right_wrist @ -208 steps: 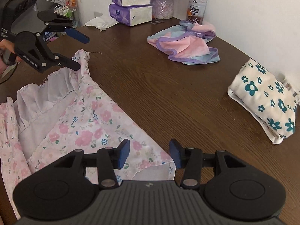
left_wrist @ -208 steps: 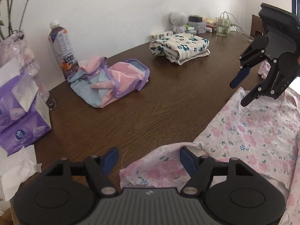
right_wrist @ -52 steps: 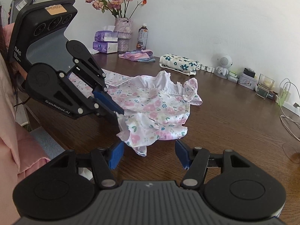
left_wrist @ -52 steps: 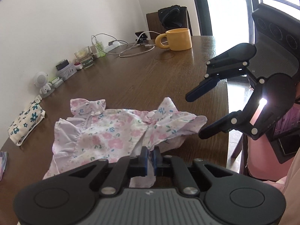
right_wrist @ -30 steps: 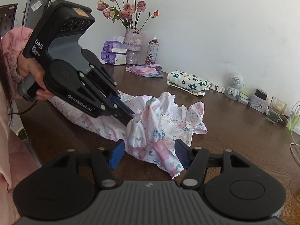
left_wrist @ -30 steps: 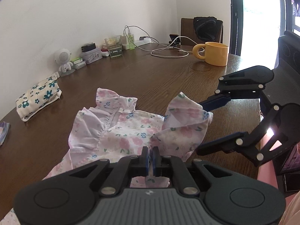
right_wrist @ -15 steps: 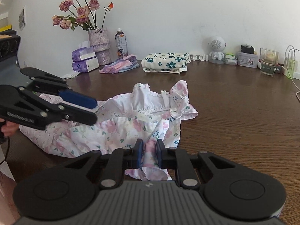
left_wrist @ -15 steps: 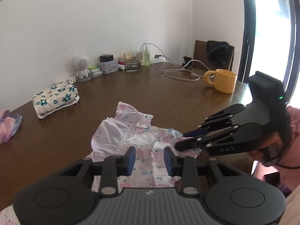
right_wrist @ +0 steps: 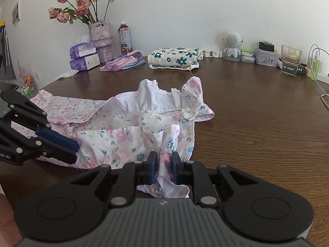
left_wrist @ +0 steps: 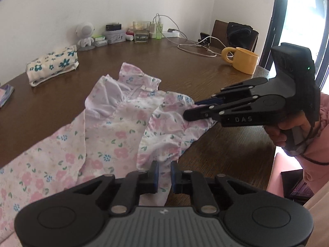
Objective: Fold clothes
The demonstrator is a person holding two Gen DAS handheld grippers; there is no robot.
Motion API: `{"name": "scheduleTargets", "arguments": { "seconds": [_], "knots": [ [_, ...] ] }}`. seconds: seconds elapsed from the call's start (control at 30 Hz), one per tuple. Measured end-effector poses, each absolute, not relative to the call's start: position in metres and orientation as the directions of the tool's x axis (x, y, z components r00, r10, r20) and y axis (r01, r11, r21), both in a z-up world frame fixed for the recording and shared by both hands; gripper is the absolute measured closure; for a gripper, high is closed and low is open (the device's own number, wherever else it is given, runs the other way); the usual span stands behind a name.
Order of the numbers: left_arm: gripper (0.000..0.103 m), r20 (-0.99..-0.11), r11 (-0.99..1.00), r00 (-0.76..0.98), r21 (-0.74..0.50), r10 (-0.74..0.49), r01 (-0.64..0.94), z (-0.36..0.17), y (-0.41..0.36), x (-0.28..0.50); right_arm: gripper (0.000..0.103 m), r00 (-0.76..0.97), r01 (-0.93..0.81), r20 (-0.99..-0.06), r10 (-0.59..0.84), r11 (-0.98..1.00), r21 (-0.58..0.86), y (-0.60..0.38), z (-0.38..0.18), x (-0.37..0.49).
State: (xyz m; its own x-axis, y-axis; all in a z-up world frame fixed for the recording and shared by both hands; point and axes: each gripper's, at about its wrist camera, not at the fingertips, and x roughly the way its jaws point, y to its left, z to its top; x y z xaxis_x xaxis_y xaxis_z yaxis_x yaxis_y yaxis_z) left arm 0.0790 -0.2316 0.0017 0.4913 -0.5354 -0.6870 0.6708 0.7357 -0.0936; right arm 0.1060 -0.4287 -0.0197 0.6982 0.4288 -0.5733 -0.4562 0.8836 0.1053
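A pink floral garment [left_wrist: 115,127] with a white ruffled collar lies partly folded on the dark wood table; it also shows in the right wrist view [right_wrist: 131,127]. My left gripper [left_wrist: 164,169] is shut on the near hem of the folded-over flap. My right gripper [right_wrist: 163,165] is shut on a bunched edge of the same flap near the table's front edge. In the left wrist view the right gripper [left_wrist: 197,108] pinches the flap's far corner. In the right wrist view the left gripper [right_wrist: 72,149] holds the flap's left corner.
A folded white cloth with teal flowers [right_wrist: 174,58] and a pink-and-blue garment [right_wrist: 123,62] lie at the back. Tissue packs [right_wrist: 84,58], a flower vase [right_wrist: 101,41], a bottle [right_wrist: 125,38], a robot figurine [right_wrist: 232,45], a glass [right_wrist: 290,63], cables and a yellow mug [left_wrist: 242,60] stand around the table's edges.
My left gripper was open half a second ago and has closed on the flap's hem. My right gripper stays shut on the flap, which it took about a second ago.
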Motion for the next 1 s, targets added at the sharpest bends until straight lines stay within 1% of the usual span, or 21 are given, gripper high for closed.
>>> {"name": "scheduleTargets", "arguments": {
  "seconds": [0.13,0.2,0.27,0.37,0.43,0.47,0.57,0.67,0.77,1.0],
  "knots": [
    [0.091,-0.666,0.739,0.484,-0.153,-0.567,0.656,0.0,-0.223,0.083,0.087,0.707,-0.432,-0.583,0.399,0.897,0.09,-0.427,-0.017,0.103],
    [0.091,-0.656,0.735,0.487,-0.156,-0.577,0.66,-0.001,-0.221,0.083,0.085,0.722,-0.406,-0.571,0.392,0.907,0.109,-0.433,-0.013,0.098],
    [0.091,-0.647,0.731,0.488,-0.162,-0.586,0.663,-0.002,-0.219,0.082,0.083,0.759,-0.365,-0.531,0.377,0.921,0.132,-0.44,-0.004,0.089],
    [0.091,-0.638,0.722,0.487,-0.162,-0.597,0.673,-0.003,-0.218,0.081,0.082,0.823,-0.328,-0.44,0.36,0.933,0.148,-0.442,0.014,0.07],
    [0.092,-0.633,0.718,0.486,-0.163,-0.602,0.677,-0.003,-0.217,0.08,0.082,0.832,-0.346,-0.4,0.384,0.923,0.167,-0.434,0.02,0.061],
    [0.091,-0.631,0.716,0.484,-0.169,-0.607,0.678,-0.004,-0.216,0.081,0.082,0.825,-0.363,-0.397,0.401,0.916,0.171,-0.427,0.02,0.058],
    [0.091,-0.62,0.709,0.475,-0.194,-0.624,0.678,-0.005,-0.212,0.082,0.082,0.798,-0.38,-0.444,0.407,0.912,0.152,-0.404,0.008,0.063],
    [0.092,-0.607,0.705,0.471,-0.221,-0.641,0.674,-0.007,-0.208,0.083,0.082,0.785,-0.319,-0.505,0.358,0.933,0.166,-0.397,-0.01,0.073],
    [0.092,-0.594,0.697,0.459,-0.257,-0.661,0.67,-0.009,-0.203,0.086,0.082,0.776,-0.265,-0.546,0.317,0.949,0.174,-0.399,-0.021,0.077],
    [0.092,-0.565,0.675,0.434,-0.336,-0.702,0.657,-0.014,-0.192,0.091,0.082,0.783,-0.213,-0.561,0.27,0.963,0.167,-0.394,-0.024,0.072]
  ]
}}
